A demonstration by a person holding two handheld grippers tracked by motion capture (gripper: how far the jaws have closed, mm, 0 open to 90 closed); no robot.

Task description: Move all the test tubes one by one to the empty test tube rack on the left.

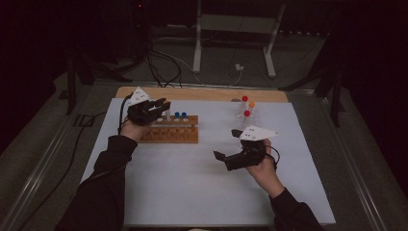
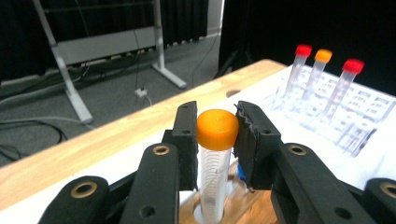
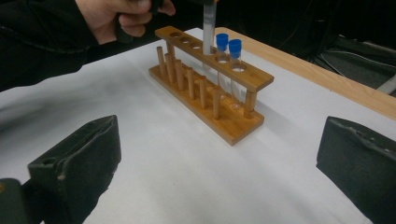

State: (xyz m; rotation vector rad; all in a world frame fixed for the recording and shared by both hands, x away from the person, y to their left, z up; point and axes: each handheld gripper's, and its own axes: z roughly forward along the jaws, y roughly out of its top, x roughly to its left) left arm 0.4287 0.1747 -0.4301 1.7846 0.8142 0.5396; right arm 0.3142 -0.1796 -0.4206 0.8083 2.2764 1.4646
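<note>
High view: white sheet [image 1: 192,183] covers wooden table [image 1: 202,93]; dark room, grey floor [image 1: 231,53].

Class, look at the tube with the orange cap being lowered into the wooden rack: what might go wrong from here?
1. The left gripper holds the orange-capped tube by its cap alone, so the tube may tilt or slip as it goes down.
2. Its lower end sits in a hole of the wooden rack right beside two blue-capped tubes; the jaws may knock them.
3. Pushing off-centre might shift the rack.
</note>
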